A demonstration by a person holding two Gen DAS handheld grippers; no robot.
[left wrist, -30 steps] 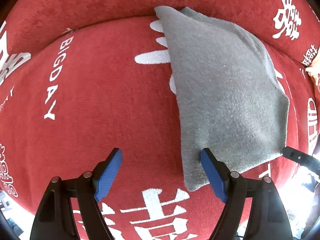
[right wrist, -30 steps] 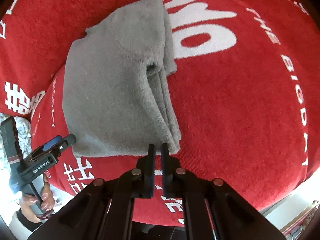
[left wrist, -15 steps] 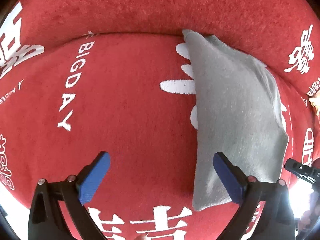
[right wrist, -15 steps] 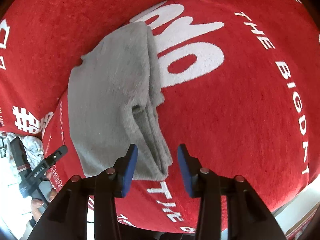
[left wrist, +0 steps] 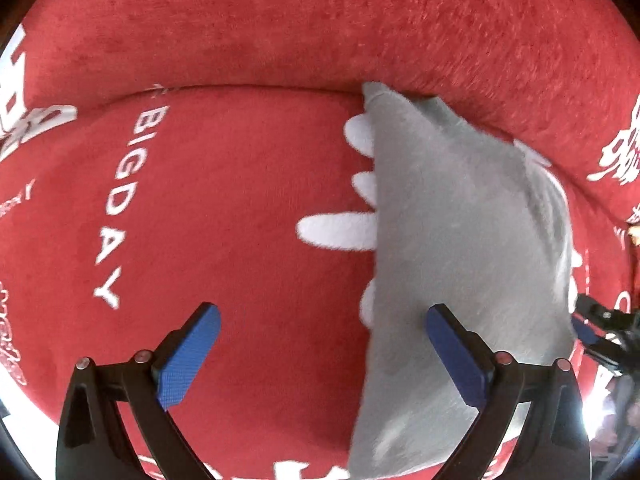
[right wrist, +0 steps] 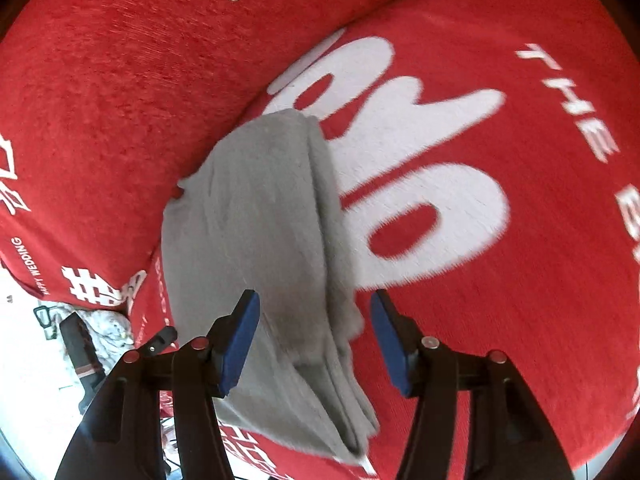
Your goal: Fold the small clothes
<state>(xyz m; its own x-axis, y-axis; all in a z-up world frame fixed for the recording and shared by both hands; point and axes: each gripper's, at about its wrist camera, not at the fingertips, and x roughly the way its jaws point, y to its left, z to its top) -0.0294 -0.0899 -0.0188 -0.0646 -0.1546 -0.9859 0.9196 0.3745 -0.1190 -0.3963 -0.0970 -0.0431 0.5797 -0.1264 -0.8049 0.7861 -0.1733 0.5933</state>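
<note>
A: What's the biggest thing under the tongs?

B: A red plush cover [left wrist: 224, 240] with white lettering, spread over a cushioned surface that rises into a red back beyond both tongs.

A: And the garment?

B: A grey fleece garment [left wrist: 452, 248], folded into a long narrow shape. In the left wrist view its long axis runs away from the tongs, from the near edge up to the seam where the red back begins. In the right wrist view [right wrist: 260, 240] it points the same way, the stacked fold edges on its right side.

A: Where is it relative to each pair?

B: The left tongs [left wrist: 320, 356] are spread wide and empty; the right-hand finger overlaps the garment's left part, the other is over bare red cover. The right tongs [right wrist: 314, 340] have just been opening; the garment's near end lies between the fingers, unpinched.
</note>
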